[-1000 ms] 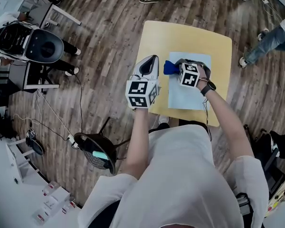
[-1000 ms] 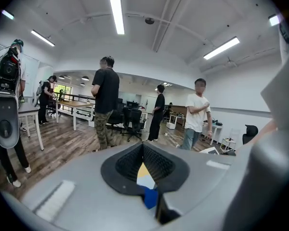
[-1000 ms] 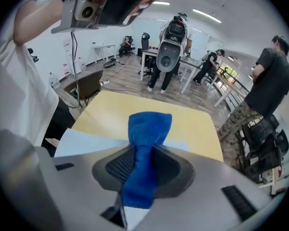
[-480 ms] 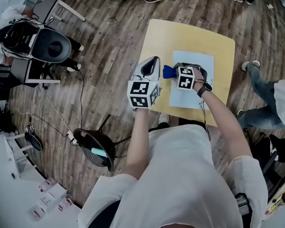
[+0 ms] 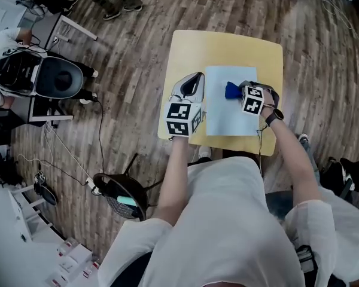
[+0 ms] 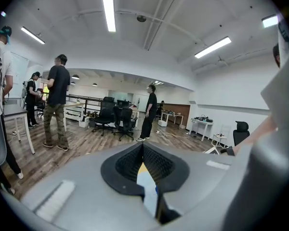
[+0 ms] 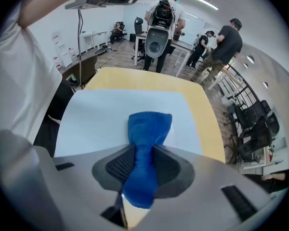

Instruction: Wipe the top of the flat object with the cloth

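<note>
A pale blue flat sheet (image 5: 227, 115) lies on the yellow table (image 5: 227, 46); it also shows in the right gripper view (image 7: 101, 114). My right gripper (image 5: 239, 90) is shut on a blue cloth (image 5: 231, 90), whose free end rests on the sheet's upper middle. In the right gripper view the cloth (image 7: 148, 124) runs out between the jaws (image 7: 140, 153) onto the sheet. My left gripper (image 5: 193, 81) sits at the sheet's left edge, jaws shut with nothing visible between them. Its own view (image 6: 143, 148) looks up over the room.
The table's left and near edges lie close to the sheet. A black chair base (image 5: 122, 193) and cables (image 5: 78, 154) are on the wooden floor at lower left. A person with a backpack (image 5: 33, 73) is at far left. People (image 6: 58, 105) and office chairs (image 6: 115, 117) stand farther off.
My right gripper has drawn the cloth rightward, from the sheet's left edge beside the left gripper to the sheet's middle. The left gripper stays at the sheet's left edge.
</note>
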### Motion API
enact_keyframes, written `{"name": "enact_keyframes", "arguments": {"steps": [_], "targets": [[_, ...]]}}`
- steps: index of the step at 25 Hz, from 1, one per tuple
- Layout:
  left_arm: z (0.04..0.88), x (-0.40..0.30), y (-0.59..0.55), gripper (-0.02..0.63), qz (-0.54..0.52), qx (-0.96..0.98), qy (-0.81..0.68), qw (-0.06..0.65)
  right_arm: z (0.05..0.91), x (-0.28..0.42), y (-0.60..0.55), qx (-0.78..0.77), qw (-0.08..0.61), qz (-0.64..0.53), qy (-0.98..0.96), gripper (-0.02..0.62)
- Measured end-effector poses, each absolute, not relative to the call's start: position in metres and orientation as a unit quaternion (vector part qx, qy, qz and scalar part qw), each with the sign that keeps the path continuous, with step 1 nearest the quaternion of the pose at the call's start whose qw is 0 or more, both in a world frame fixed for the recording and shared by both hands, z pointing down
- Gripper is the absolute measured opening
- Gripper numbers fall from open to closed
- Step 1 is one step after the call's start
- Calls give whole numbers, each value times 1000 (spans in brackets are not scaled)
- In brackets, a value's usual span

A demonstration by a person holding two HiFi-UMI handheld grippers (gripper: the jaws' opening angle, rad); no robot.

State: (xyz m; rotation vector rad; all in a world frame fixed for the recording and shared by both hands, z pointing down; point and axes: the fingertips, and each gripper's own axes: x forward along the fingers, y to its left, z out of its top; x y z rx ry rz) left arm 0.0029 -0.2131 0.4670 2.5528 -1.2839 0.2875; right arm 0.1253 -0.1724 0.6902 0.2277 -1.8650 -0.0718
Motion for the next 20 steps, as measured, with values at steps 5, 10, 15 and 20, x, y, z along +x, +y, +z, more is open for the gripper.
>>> {"name": "enact_keyframes", "arguments": {"steps": [5,10,15,20], "targets": [[467,26,-215,11,103,894,-417,129,696,185,-167,138,608,0,-782,114],[468,43,-211,11,105,900,-402,130,694,218,-157,167,608,31,-776,112],[470,42,-207,11,105,899,-404,129,684,208,-157,182,590,30,-786,114],[468,15,-211,11,95,886,-433,139,648,125,-162,153,533,-4,-832,114]]}}
